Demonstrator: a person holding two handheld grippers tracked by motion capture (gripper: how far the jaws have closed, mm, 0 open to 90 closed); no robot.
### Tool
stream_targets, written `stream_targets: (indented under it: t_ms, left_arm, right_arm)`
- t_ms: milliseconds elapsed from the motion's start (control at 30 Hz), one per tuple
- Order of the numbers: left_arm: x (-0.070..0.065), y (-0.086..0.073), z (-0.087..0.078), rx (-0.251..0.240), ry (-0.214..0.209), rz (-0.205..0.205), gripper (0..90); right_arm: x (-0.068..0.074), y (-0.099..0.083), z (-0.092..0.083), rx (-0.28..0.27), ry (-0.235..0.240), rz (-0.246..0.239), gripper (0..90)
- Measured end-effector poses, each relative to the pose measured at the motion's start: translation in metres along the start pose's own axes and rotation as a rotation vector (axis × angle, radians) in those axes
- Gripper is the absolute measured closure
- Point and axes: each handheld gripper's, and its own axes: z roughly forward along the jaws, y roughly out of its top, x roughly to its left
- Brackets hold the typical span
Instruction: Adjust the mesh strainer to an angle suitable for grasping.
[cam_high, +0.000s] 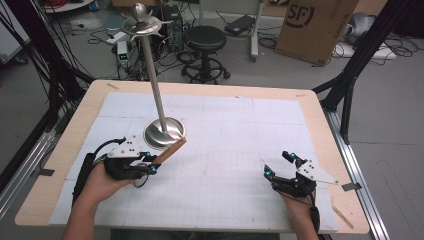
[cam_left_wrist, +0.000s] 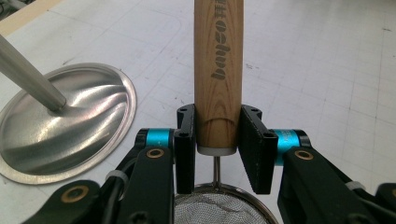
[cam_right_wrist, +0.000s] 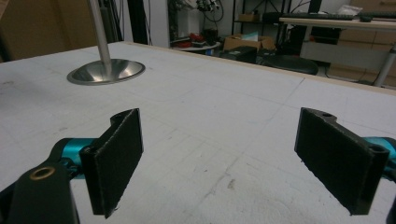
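A wire-mesh strainer with a wooden handle (cam_left_wrist: 218, 70) is clamped in my left gripper (cam_left_wrist: 218, 144); both pads press the handle's lower end, and the mesh bowl (cam_left_wrist: 215, 207) hangs just behind the jaws. In the high view my left gripper (cam_high: 152, 165) sits at the table's left front, with the wooden handle (cam_high: 171, 150) pointing up and right toward the stand's round base (cam_high: 164, 133). A tall metal stand (cam_high: 152, 75) rises from that base to a hooked top (cam_high: 141, 22). My right gripper (cam_high: 277, 163) rests at the right front, jaws wide apart with nothing between them (cam_right_wrist: 219, 163).
A white gridded mat (cam_high: 225, 145) covers the wooden table (cam_high: 320, 115). In the right gripper view the stand's base (cam_right_wrist: 106, 71) lies far left. Beyond the table stand a black stool (cam_high: 205, 50) and a cardboard box (cam_high: 315, 27); cables trail on the floor.
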Motion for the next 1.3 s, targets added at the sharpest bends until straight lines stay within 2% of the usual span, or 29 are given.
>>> stream_targets:
  t_ms: [67, 200, 267, 500, 700, 833, 1133, 1300]
  left_arm:
    - [0.000, -0.001, 0.001, -0.012, -0.003, -0.009, 68.8]
    - [0.000, -0.001, 0.001, -0.028, 0.002, 0.001, 68.8]
    - [0.000, -0.001, 0.001, -0.051, 0.003, -0.004, 68.9]
    - [-0.003, 0.002, -0.001, -0.127, -0.019, -0.010, 68.8]
    - [-0.006, 0.005, -0.003, -0.185, -0.033, -0.005, 68.8]
    - [-0.007, 0.008, -0.002, -0.218, -0.039, -0.005, 68.9]
    - [-0.008, 0.012, 0.004, -0.264, -0.069, 0.016, 68.8]
    - [-0.009, 0.014, 0.004, -0.288, -0.074, 0.018, 68.8]
  right_arm:
    - [-0.001, 0.000, 0.000, -0.003, -0.001, -0.005, 14.2]
    - [-0.001, 0.001, 0.000, -0.001, 0.007, 0.003, 14.2]
    - [-0.001, 0.001, 0.000, -0.003, 0.024, 0.028, 14.2]
    - [0.006, 0.013, 0.002, -0.050, 0.082, 0.035, 14.2]
    - [0.013, 0.018, 0.006, -0.054, 0.128, 0.033, 14.2]
    - [0.012, 0.025, 0.007, -0.073, 0.149, 0.035, 14.2]
    - [0.003, 0.044, 0.007, -0.084, 0.174, 0.043, 14.2]
    - [0.008, 0.057, 0.015, -0.077, 0.206, 0.031, 14.2]
